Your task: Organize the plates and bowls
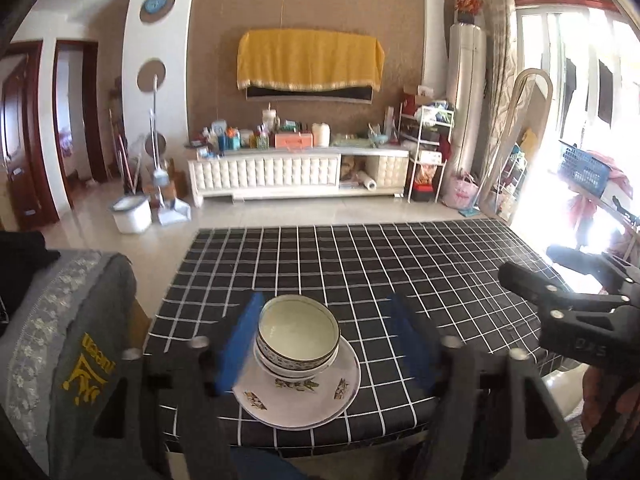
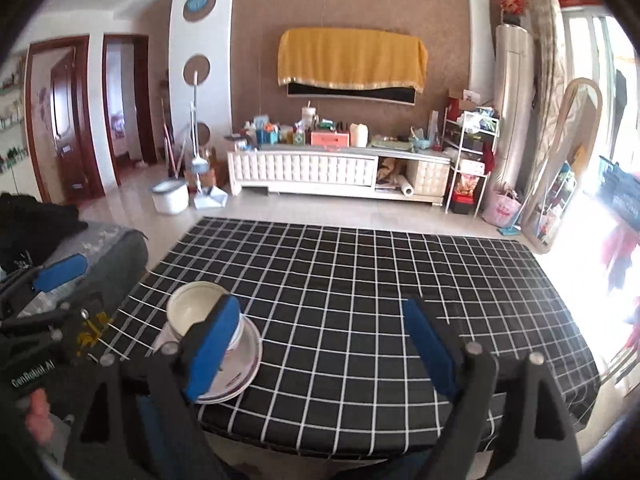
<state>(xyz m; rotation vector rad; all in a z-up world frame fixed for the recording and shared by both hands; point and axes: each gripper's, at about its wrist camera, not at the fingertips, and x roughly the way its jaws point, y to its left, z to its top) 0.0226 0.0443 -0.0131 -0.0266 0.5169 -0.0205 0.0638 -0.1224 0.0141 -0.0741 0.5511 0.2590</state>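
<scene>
Two stacked patterned bowls (image 1: 298, 334) sit on stacked white plates (image 1: 298, 398) near the front left of the table with the black checked cloth (image 1: 420, 280). My left gripper (image 1: 326, 304) is open and held back from the stack; the bowls show between its blue pads (image 1: 238, 344) without touching them. The right gripper (image 1: 528, 262) comes in from the right edge. In the right wrist view the right gripper (image 2: 320, 304) is open over bare cloth (image 2: 360, 272), and its left pad (image 2: 214, 346) hides part of the bowls (image 2: 194, 312) and plates (image 2: 240, 376).
A grey embroidered cushion (image 1: 80, 340) lies just left of the table. Beyond the far table edge are tiled floor, a white bucket (image 1: 131, 212), a mop, a white TV cabinet (image 1: 296, 172) loaded with clutter, and a standing mirror (image 1: 516, 152) at the right.
</scene>
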